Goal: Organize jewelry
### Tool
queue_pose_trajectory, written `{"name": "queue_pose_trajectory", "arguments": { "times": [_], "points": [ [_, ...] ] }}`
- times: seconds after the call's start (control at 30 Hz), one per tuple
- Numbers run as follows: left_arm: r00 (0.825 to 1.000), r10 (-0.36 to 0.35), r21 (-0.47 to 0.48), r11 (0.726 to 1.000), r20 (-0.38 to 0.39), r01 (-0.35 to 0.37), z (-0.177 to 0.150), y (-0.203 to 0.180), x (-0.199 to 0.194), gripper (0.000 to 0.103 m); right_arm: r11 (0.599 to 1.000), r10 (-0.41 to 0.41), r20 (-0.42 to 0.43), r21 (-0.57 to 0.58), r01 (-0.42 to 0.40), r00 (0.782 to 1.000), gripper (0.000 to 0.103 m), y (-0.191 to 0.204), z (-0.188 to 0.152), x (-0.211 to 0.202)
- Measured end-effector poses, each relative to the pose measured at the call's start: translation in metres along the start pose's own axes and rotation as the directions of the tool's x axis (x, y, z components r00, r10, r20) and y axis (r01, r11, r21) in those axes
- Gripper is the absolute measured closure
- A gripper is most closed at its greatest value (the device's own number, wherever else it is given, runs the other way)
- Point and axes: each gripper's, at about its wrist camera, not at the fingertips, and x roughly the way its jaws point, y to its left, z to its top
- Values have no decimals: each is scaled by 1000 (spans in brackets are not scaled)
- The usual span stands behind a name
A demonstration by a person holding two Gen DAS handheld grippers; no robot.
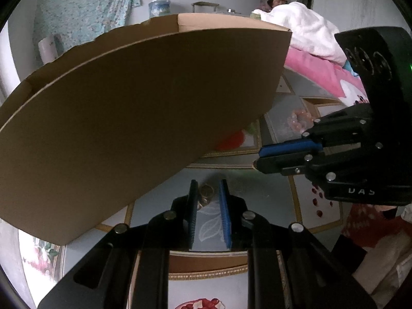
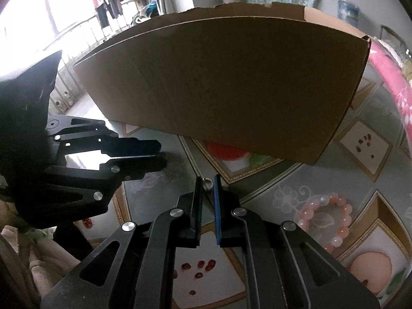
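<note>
A large open cardboard box (image 2: 221,85) stands on the patterned surface (image 2: 296,180), toward its far edge. The left hand-held gripper (image 1: 207,193) pinches a small gold ring (image 1: 206,191) between its tips, just in front of the box wall. The right hand-held gripper (image 2: 206,183) has just been closing and now nips a small metallic ring (image 2: 206,183). A pink bead bracelet (image 2: 325,221) lies on the surface near its right edge
</note>
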Motion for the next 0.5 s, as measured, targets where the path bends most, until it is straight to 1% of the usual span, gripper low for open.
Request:
{"name": "queue_pose_trajectory", "arguments": {
  "times": [0.13,0.27,0.4,0.47,0.5],
  "points": [
    [1000,-3,4,1000,-3,3,3,2,2,87,1000,6,4,2,-6,1000,97,-1,0,1],
    [1000,-3,19,1000,-8,3,3,0,2,87,1000,13,11,8,-13,1000,97,2,-2,-9],
    [1000,25,66,998,-11,-25,2,-5,2,87,1000,18,18,15,-18,1000,98,-7,-6,-17],
    [999,35,78,996,-13,-34,2,-7,3,95,1000,21,20,18,-21,1000,98,-11,-8,-18],
    [999,41,83,996,-13,-40,2,-7,3,95,1000,22,20,18,-22,1000,98,-15,-9,-18]
  ]
}}
